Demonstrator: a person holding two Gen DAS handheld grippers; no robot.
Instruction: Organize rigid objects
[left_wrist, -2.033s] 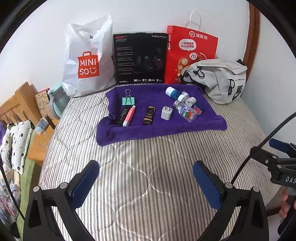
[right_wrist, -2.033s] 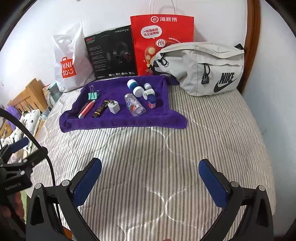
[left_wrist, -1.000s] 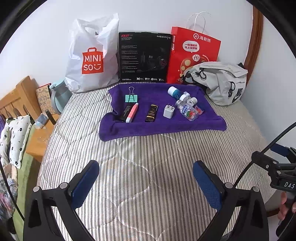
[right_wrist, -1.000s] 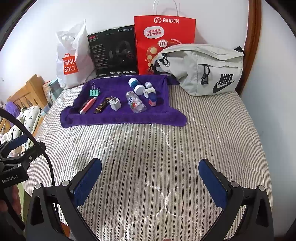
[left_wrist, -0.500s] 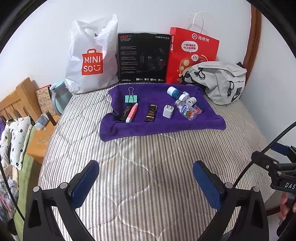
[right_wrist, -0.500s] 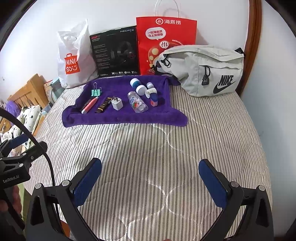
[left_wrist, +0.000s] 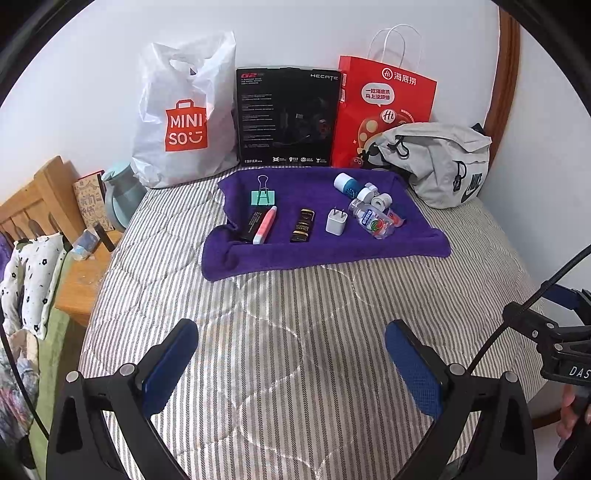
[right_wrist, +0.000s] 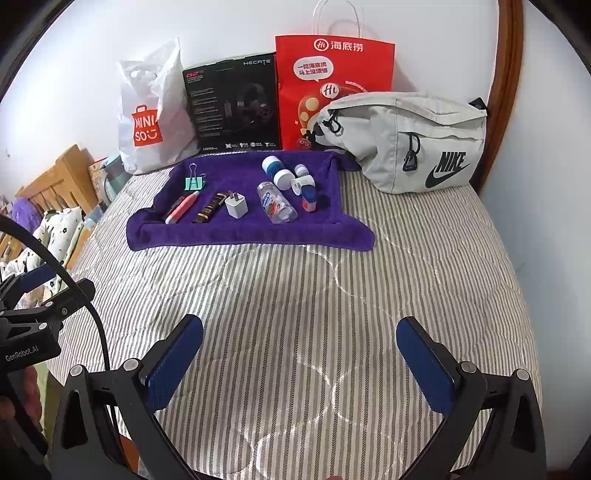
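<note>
Both claws hang spread wide and empty over the near half of a striped quilted bed (left_wrist: 295, 332): the left gripper (left_wrist: 291, 363) shows its two blue pads far apart with bare cover between them, and the right gripper (right_wrist: 299, 363) stands the same way. From each gripper the things to sort lie at about 12 o'clock, well apart from the fingers, gathered on a purple towel (left_wrist: 325, 251) spread across the far part of the bed. In the left wrist view, a mint binder clip (left_wrist: 263, 195) sits at the towel's 10 o'clock corner; below it a black stick (left_wrist: 251, 226) and a pink pen (left_wrist: 266, 229) lie side by side, touching or nearly so. Toward the towel's centre lies a dark, gold-lettered bar (left_wrist: 303, 229), and just to its 3 o'clock a white plug adapter (left_wrist: 336, 223). At the towel's 2 o'clock a cluster crowds together: a white-and-teal bottle (left_wrist: 346, 184), small white-capped vials (left_wrist: 371, 194) and a clear bottle with a printed label (left_wrist: 371, 221), all lying on their sides or close against one another. Behind the towel, against the wall, stand a white Miniso bag (left_wrist: 184, 122), a black headset box (left_wrist: 288, 118) and a red paper bag (left_wrist: 384, 107); a grey Nike waist bag (right_wrist: 406, 140) rests at the towel's 2 o'clock, just beside its corner. A wooden bedside table (left_wrist: 79, 284) stands at the bed's 9 o'clock.
</note>
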